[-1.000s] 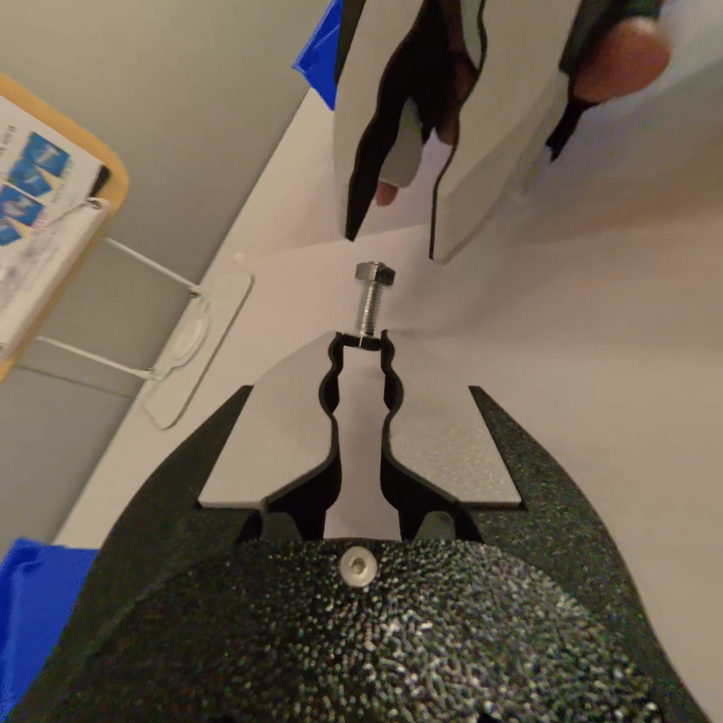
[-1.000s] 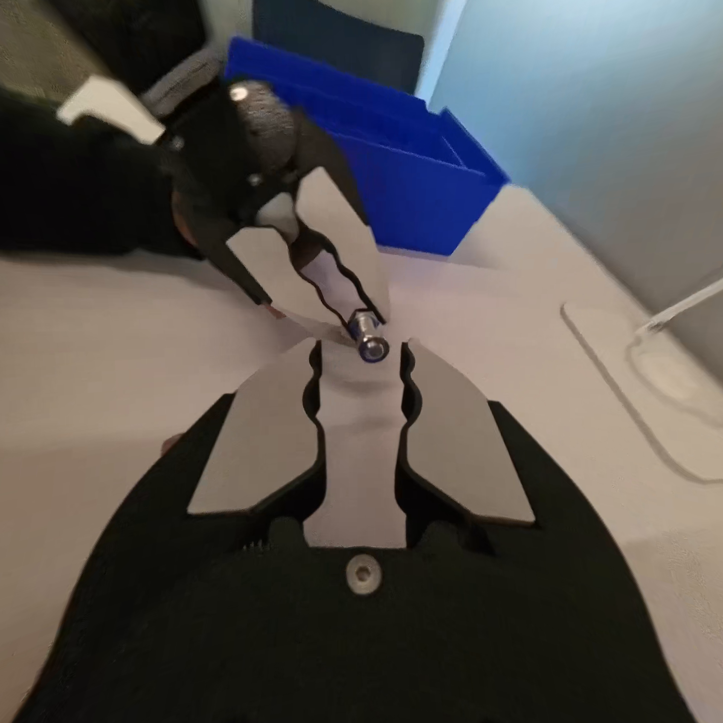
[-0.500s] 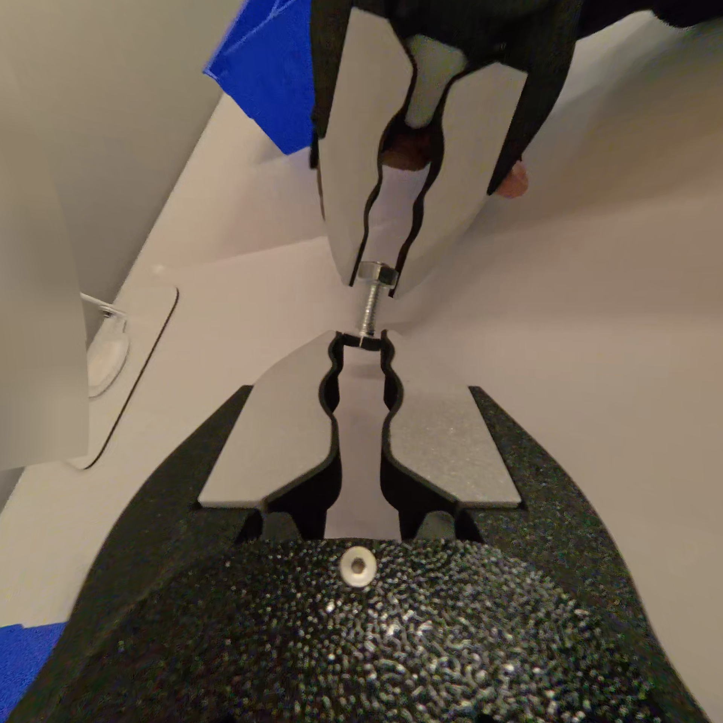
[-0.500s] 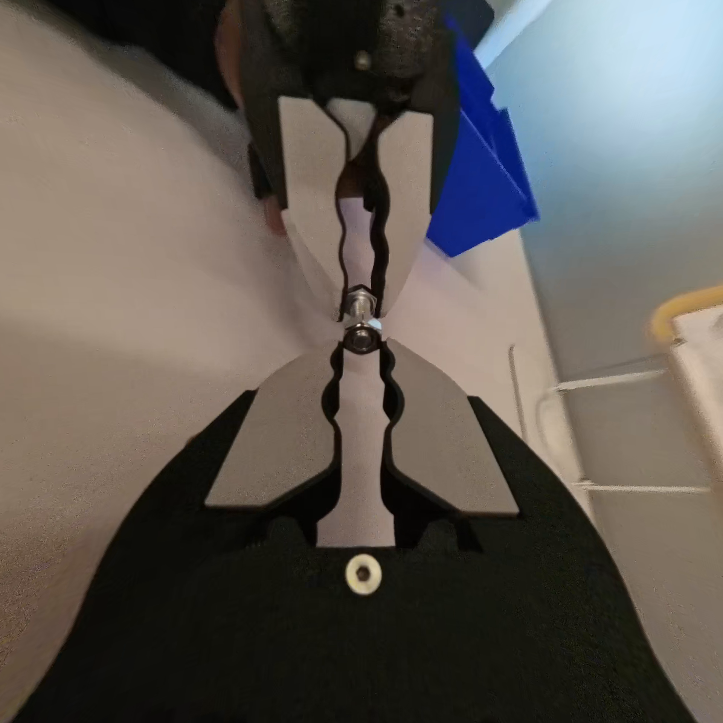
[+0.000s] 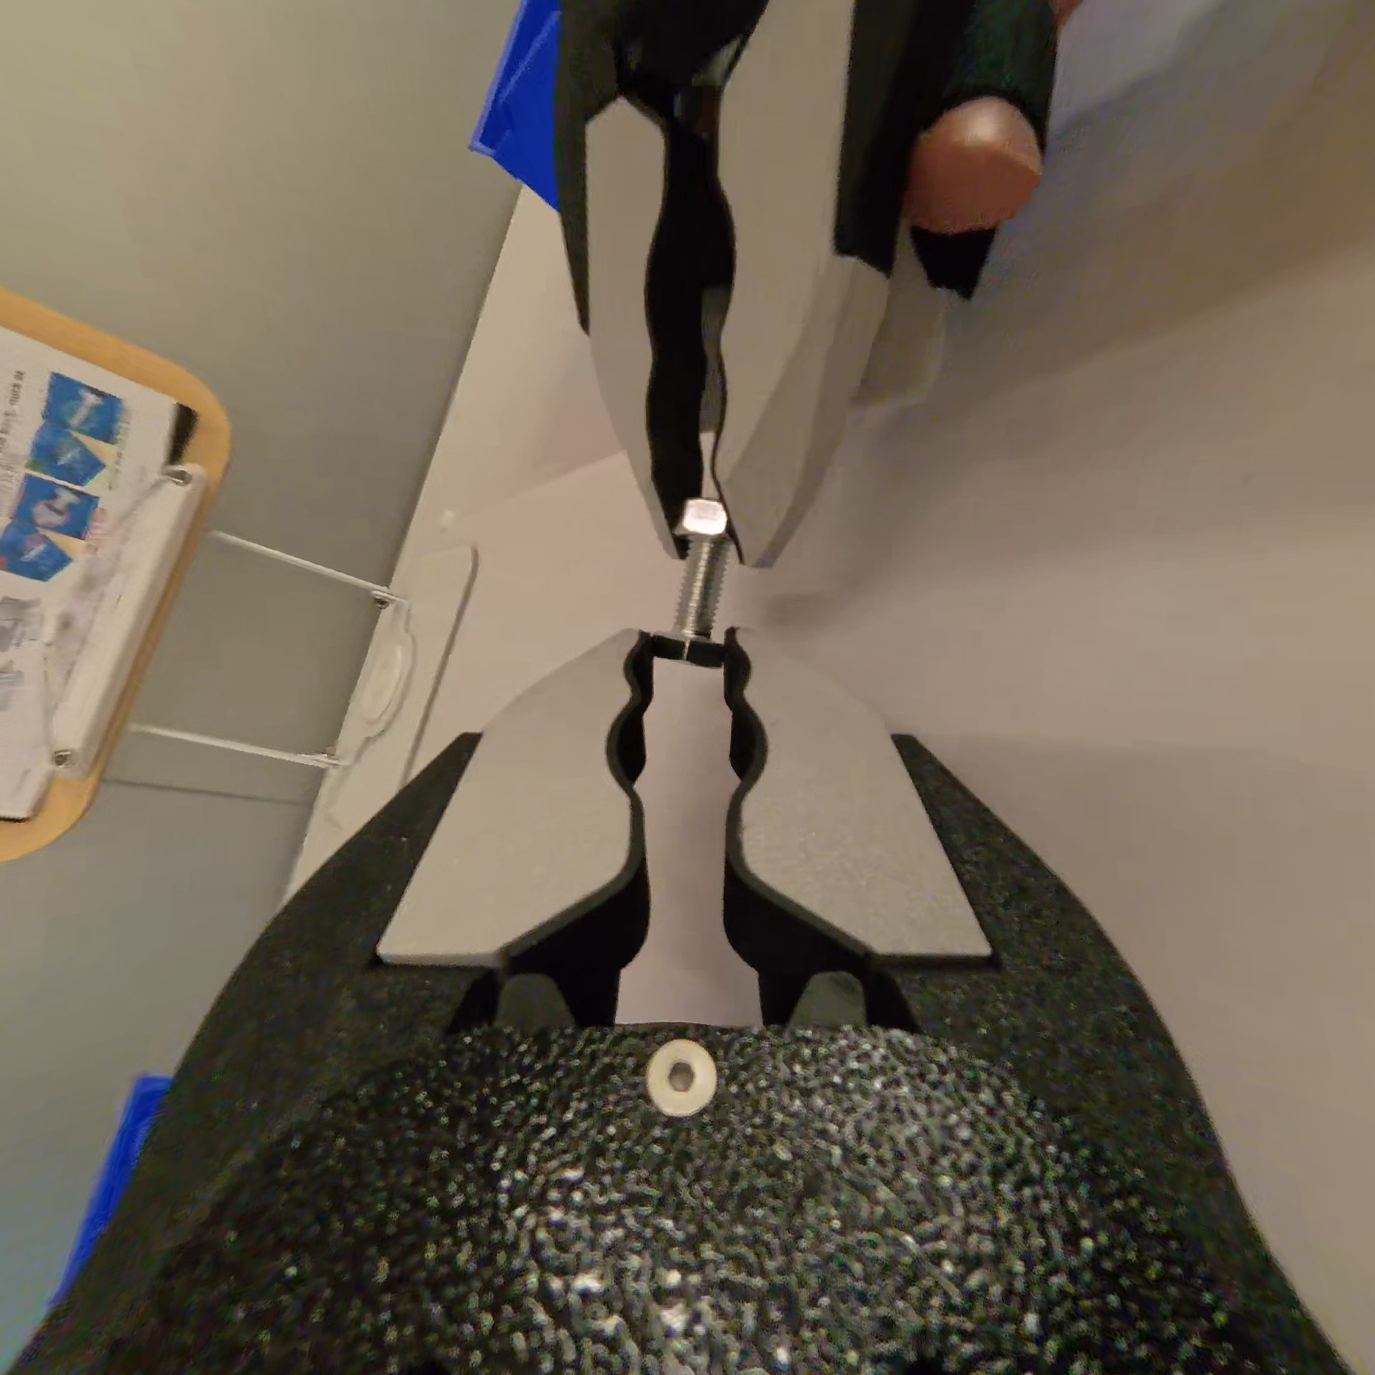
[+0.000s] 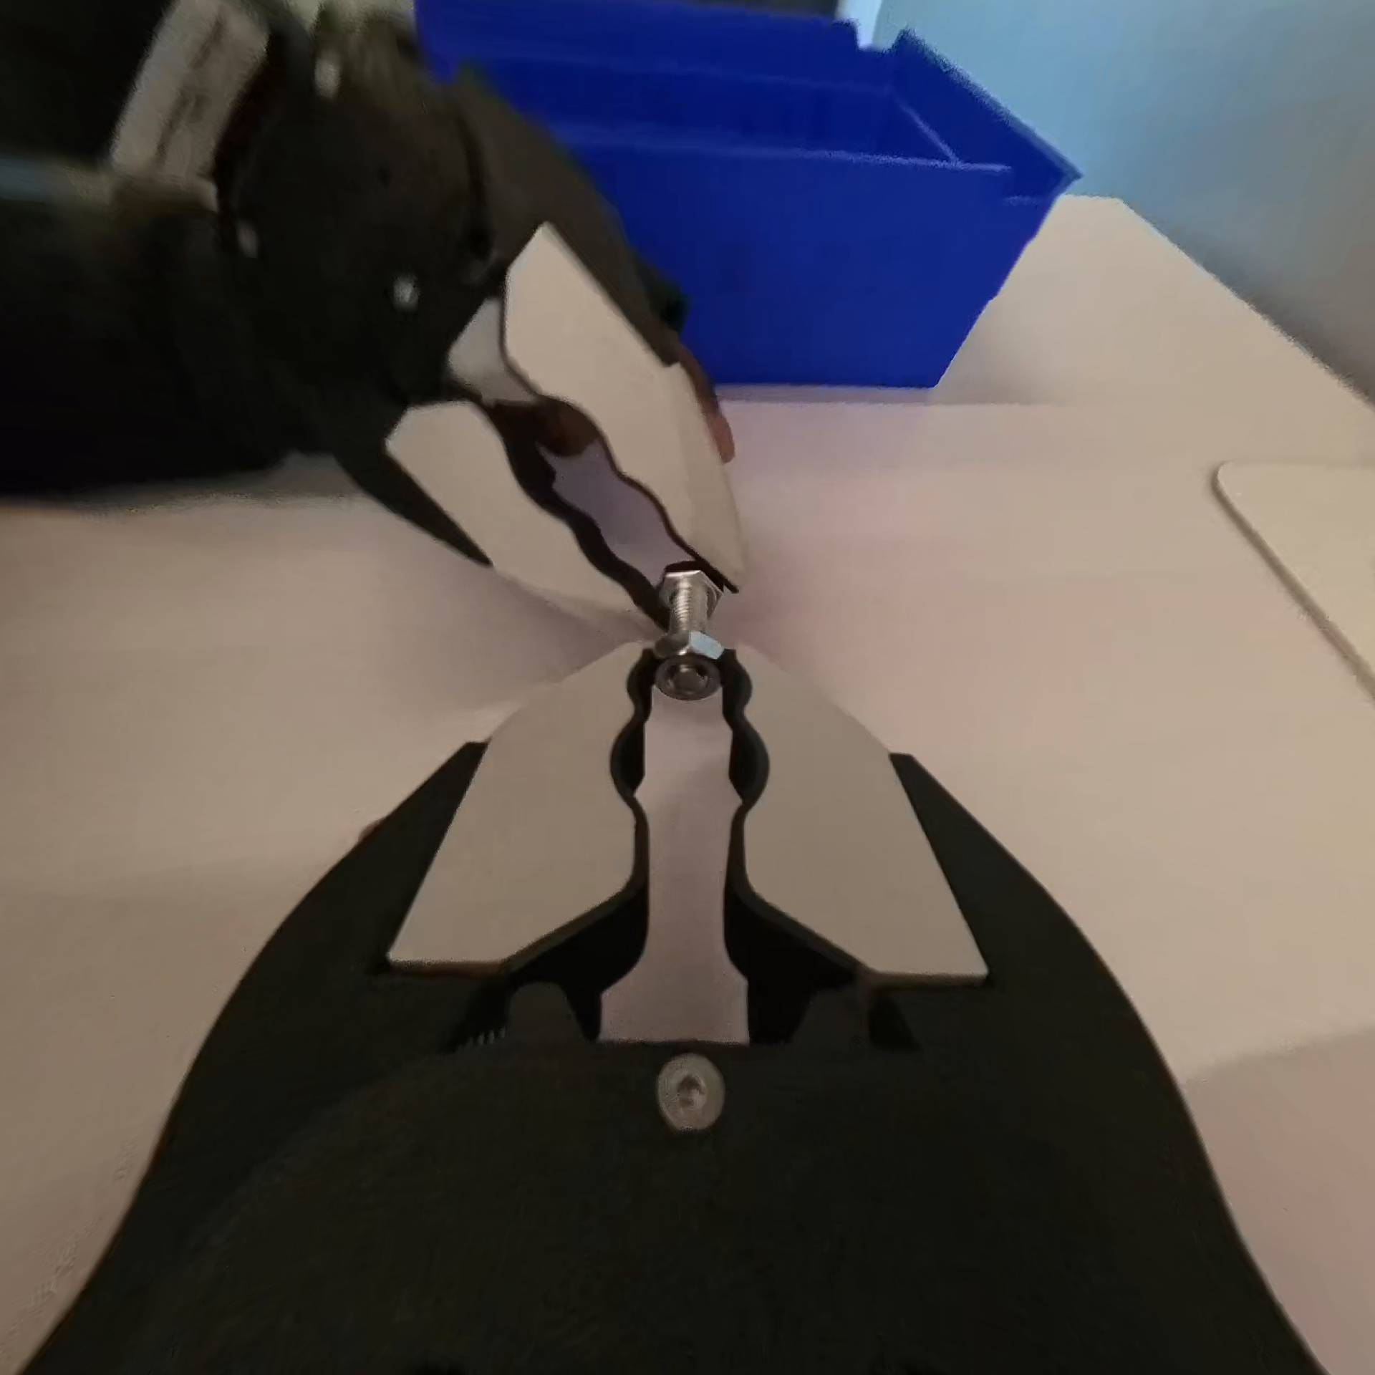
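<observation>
A silver hex bolt [image 5: 696,595] spans the gap between my two grippers above the white table [image 5: 1079,632]. My left gripper [image 5: 688,649] is shut on a nut [image 5: 686,652] at the bolt's threaded end, which shows edge-on and dark between its fingertips. My right gripper [image 5: 703,532] comes in from above and is shut on the bolt's hex head [image 5: 703,518]. In the right wrist view my right gripper [image 6: 688,670] pinches the bolt's head [image 6: 688,646], and the left gripper [image 6: 688,589] holds the nut [image 6: 688,584] at the far end, coming in from the upper left.
A blue bin [image 6: 818,245] stands at the table's back. A wooden clipboard with printed sheets [image 5: 89,558] sits on a wire stand with a clear base [image 5: 424,640] by the grey wall. A person's fingertip [image 5: 975,171] shows behind the right gripper. Both grippers' tips are close together, under 4 cm apart.
The right gripper came in open, lined up with the bolt and closed on its head. Since then the two grippers have turned relative to each other about the bolt.
</observation>
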